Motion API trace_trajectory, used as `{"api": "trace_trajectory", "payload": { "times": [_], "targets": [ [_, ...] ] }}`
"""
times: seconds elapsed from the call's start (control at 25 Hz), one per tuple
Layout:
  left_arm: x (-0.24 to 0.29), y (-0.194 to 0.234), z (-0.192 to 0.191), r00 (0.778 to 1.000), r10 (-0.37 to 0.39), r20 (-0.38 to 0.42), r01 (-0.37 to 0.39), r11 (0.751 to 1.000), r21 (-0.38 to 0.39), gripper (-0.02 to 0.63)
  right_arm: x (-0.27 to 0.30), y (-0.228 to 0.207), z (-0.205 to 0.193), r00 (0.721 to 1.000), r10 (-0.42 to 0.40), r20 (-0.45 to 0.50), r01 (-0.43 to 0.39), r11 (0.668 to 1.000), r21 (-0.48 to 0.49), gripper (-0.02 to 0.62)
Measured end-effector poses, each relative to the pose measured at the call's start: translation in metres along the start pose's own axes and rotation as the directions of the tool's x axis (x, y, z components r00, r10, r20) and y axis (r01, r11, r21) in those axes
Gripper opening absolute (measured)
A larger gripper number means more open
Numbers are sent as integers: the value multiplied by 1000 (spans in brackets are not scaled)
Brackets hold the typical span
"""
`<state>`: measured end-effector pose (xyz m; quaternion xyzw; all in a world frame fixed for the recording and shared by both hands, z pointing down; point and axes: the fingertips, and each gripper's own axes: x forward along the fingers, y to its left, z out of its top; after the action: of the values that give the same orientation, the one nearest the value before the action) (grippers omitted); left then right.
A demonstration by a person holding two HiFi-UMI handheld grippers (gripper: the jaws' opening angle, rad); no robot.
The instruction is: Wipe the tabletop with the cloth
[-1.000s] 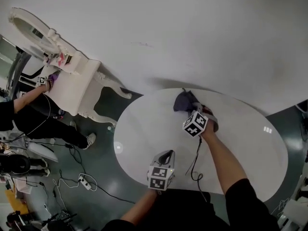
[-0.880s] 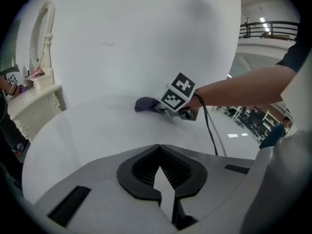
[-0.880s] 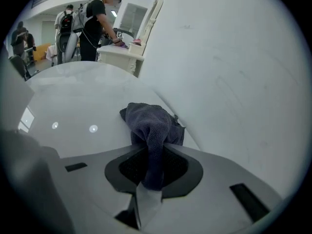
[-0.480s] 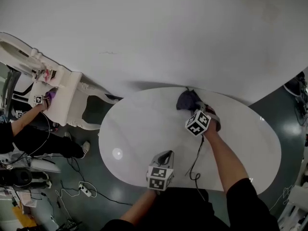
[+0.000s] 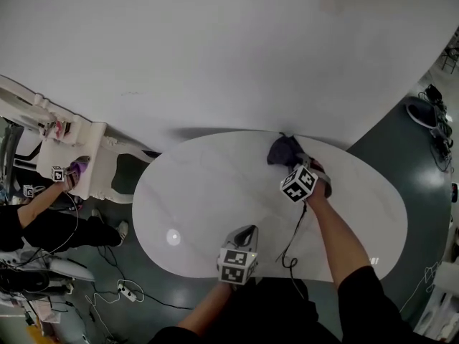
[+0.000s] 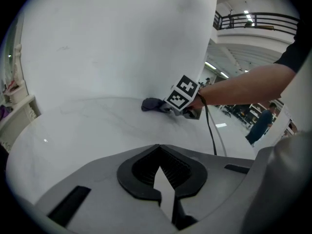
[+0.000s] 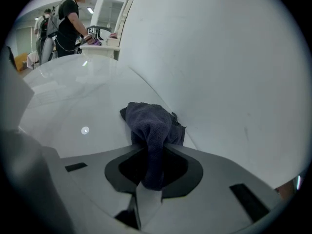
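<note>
A dark blue-grey cloth (image 5: 283, 150) lies bunched at the far edge of the white oval tabletop (image 5: 208, 192), close to the wall. My right gripper (image 5: 294, 162) is shut on the cloth (image 7: 151, 123); a fold of it hangs down between the jaws. The left gripper view shows the same cloth (image 6: 152, 104) in front of the right gripper's marker cube (image 6: 183, 93). My left gripper (image 5: 247, 233) hovers over the table's near edge. It (image 6: 158, 146) is shut with nothing in it, and points toward the cloth.
A plain white wall (image 5: 237, 56) rises right behind the table. At the left a white ornate piece of furniture (image 5: 86, 167) stands, with another person (image 5: 32, 217) working at it. Cables (image 5: 122, 287) lie on the dark floor. A black cord (image 5: 290, 242) trails from my right gripper.
My right gripper has drawn the cloth a little to the right along the table's far edge. The head view has shifted, so the table sits further left. The left gripper has stayed put.
</note>
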<state>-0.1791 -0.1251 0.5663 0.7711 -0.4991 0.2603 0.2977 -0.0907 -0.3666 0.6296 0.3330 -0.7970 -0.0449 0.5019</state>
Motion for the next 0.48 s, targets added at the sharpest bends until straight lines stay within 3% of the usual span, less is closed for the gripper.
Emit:
{"api": "trace_trajectory", "payload": {
  "times": [0.48],
  "targets": [
    [18,-72,8,998,-48,-27,51,992,119,6,-42,-57,-119,996,-48,-74,57,990,132,46]
  ]
}}
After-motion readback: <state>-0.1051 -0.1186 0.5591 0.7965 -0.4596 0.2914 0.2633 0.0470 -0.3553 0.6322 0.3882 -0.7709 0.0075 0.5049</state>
